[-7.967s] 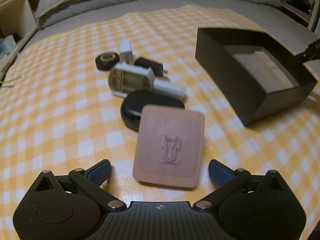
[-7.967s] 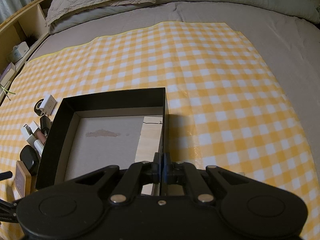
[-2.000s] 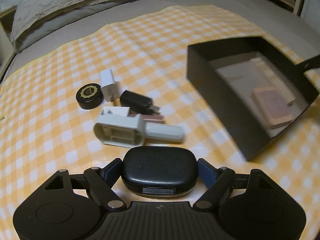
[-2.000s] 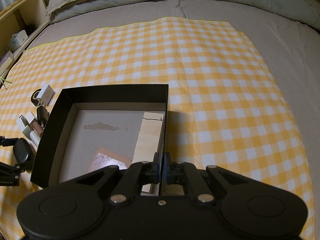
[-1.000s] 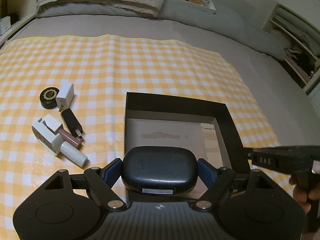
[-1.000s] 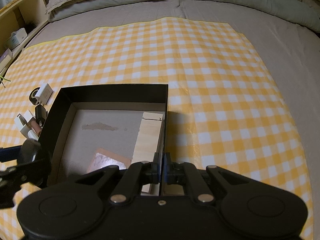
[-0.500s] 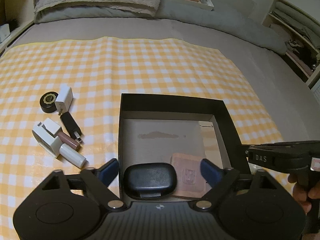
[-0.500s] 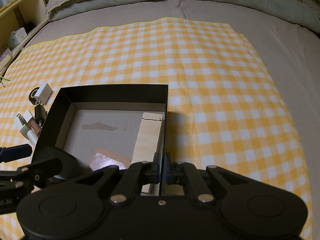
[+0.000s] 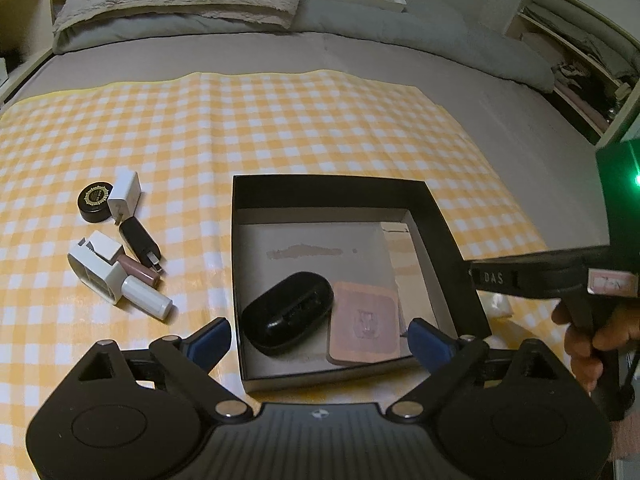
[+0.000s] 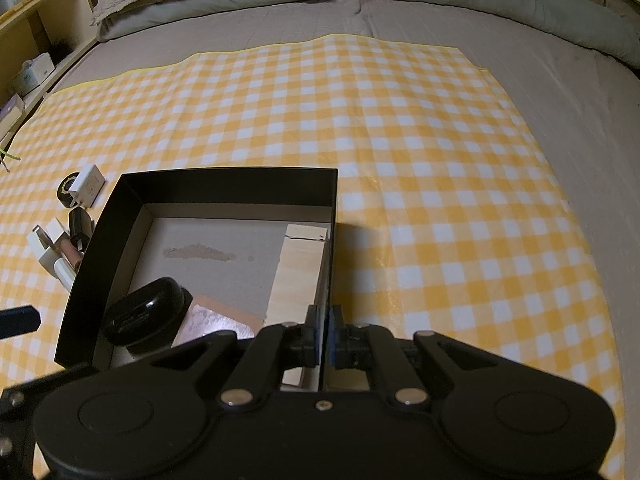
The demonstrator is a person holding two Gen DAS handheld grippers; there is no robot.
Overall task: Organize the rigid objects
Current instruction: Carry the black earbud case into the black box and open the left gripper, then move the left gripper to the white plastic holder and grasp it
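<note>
A black open box [image 9: 332, 190] sits on the yellow checked cloth; it also shows in the right wrist view [image 10: 228, 178]. Inside lie a black oval case [image 9: 289, 312], a pink square pad [image 9: 365, 323] and a pale wooden block [image 10: 302, 268]. The case also shows in the right wrist view [image 10: 144, 316]. My left gripper [image 9: 320, 338] is open and empty above the box's near edge. My right gripper [image 10: 325, 334] is shut on the box's right wall.
Left of the box lie a black round tin [image 9: 94, 202], a white charger [image 9: 125, 196], a black plug [image 9: 140, 240], a white holder [image 9: 96, 272] and a white-and-pink tube [image 9: 142, 290]. Pillows and grey bedding lie behind the cloth; shelves stand at both sides.
My left gripper carried the black case over the box, opened and let it go. The case now lies in the box beside the pink pad. The right gripper has not moved.
</note>
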